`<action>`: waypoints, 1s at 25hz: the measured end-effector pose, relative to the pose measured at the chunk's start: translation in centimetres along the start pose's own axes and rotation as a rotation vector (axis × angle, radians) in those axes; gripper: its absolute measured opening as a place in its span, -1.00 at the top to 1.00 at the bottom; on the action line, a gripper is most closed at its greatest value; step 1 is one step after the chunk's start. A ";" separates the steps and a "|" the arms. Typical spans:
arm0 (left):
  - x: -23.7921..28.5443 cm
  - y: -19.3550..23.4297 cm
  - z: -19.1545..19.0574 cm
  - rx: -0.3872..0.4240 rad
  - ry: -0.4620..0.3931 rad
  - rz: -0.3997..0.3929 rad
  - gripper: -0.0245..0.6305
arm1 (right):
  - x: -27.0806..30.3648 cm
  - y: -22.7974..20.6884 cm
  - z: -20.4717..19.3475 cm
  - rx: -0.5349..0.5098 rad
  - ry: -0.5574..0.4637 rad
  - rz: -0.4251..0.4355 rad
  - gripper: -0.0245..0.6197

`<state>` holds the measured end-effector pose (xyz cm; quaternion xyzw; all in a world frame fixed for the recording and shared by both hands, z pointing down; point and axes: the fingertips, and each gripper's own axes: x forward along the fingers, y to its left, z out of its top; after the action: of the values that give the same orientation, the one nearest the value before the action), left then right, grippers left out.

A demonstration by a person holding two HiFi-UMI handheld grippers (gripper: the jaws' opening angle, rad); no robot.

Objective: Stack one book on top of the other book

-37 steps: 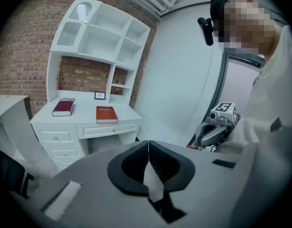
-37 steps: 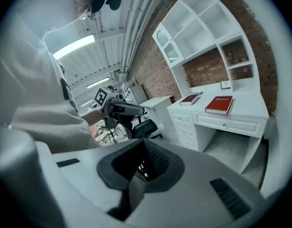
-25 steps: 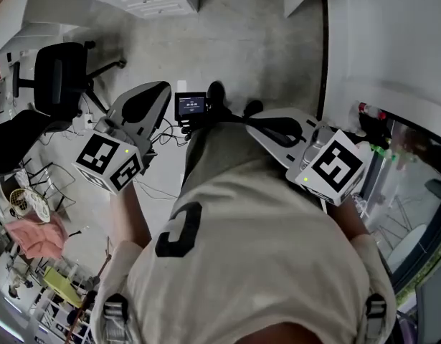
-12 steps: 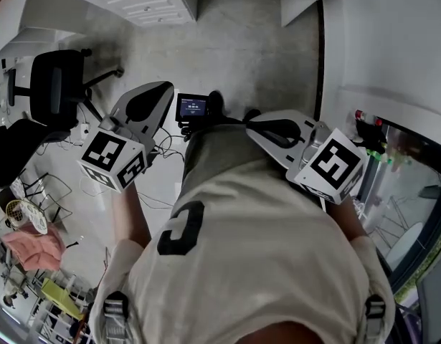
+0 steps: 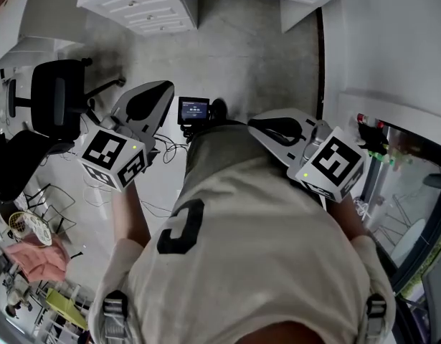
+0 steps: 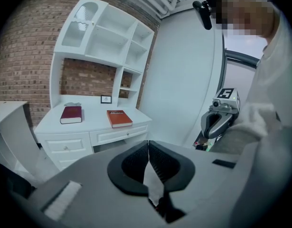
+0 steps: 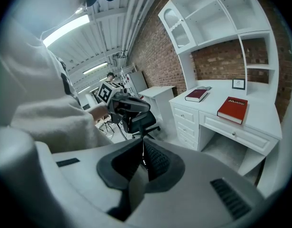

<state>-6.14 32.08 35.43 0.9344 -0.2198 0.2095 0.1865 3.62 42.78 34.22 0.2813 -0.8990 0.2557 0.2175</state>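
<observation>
Two books lie apart on a white desk [image 6: 91, 127]: a dark red book [image 6: 71, 114] to the left and an orange-red book [image 6: 119, 118] to the right. The right gripper view shows the dark red book [image 7: 197, 95] further back and the orange-red book [image 7: 232, 109] nearer the front edge. My left gripper [image 6: 148, 145] is shut and empty, well short of the desk. The right gripper [image 7: 143, 144] is also shut with nothing in it. In the head view both grippers, left [image 5: 161, 89] and right [image 5: 254, 122], are held in front of the person's body, pointing at the desk [image 5: 163, 2].
A white hutch with open shelves [image 6: 108, 42] rises above the desk against a brick wall. A small picture frame [image 6: 106, 99] stands at the desk's back. A black office chair [image 5: 55, 95] is at the left, and cables [image 5: 166, 149] lie on the floor. A white wall [image 5: 392, 41] runs along the right.
Both grippers have moved toward the desk together with the person. More of the desk and its drawers shows at the top of the head view. Both grippers stay shut.
</observation>
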 end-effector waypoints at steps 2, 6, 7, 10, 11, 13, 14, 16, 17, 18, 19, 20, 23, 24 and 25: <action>-0.1 0.2 0.2 0.001 -0.009 -0.003 0.91 | 0.1 -0.1 0.2 0.002 0.004 -0.007 0.91; -0.4 1.0 0.6 -0.050 -0.053 -0.040 0.91 | 1.0 -0.7 1.3 -0.003 0.007 -0.023 0.91; -0.5 1.4 0.7 -0.078 -0.070 -0.054 0.91 | 1.4 -0.9 1.6 0.000 0.011 -0.025 0.91; -1.1 2.8 0.4 -0.117 -0.088 -0.044 0.91 | 2.7 -1.1 2.4 0.000 0.026 -0.024 0.91; -1.4 3.4 0.2 -0.116 -0.086 -0.028 0.91 | 3.1 -1.1 2.7 -0.007 0.032 -0.022 0.91; -1.8 4.3 -0.2 -0.120 -0.087 -0.006 0.91 | 3.7 -1.0 3.0 -0.020 0.046 -0.017 0.91; -2.0 4.5 -0.3 -0.126 -0.092 -0.003 0.91 | 4.0 -0.9 3.0 -0.024 0.054 -0.014 0.91; -2.2 4.7 -0.7 -0.138 -0.100 -0.004 0.91 | 4.3 -0.7 2.8 -0.028 0.073 -0.006 0.91; -2.2 4.9 -0.8 -0.141 -0.102 -0.003 0.91 | 4.5 -0.6 2.7 -0.027 0.080 -0.002 0.91; -2.2 5.1 -0.9 -0.144 -0.102 0.000 0.91 | 4.7 -0.5 2.7 -0.024 0.082 0.000 0.91; -2.2 5.3 -1.0 -0.147 -0.101 0.004 0.91 | 4.9 -0.5 2.7 -0.019 0.081 0.000 0.91; -2.2 5.6 -1.1 -0.151 -0.099 0.008 0.91 | 5.0 -0.4 2.8 -0.013 0.081 -0.001 0.91; -2.5 6.1 -1.2 -0.162 -0.095 0.003 0.91 | 5.3 -0.1 2.9 0.007 0.085 -0.012 0.91; -2.5 6.2 -1.1 -0.162 -0.095 -0.002 0.91 | 5.2 -0.1 2.9 0.012 0.085 -0.016 0.91; -2.3 6.1 -1.0 -0.158 -0.094 -0.007 0.91 | 5.1 -0.1 2.7 0.018 0.083 -0.021 0.91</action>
<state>-11.35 28.19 36.78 0.9263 -0.2411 0.1468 0.2497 -0.80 39.09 34.85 0.2817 -0.8839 0.2731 0.2546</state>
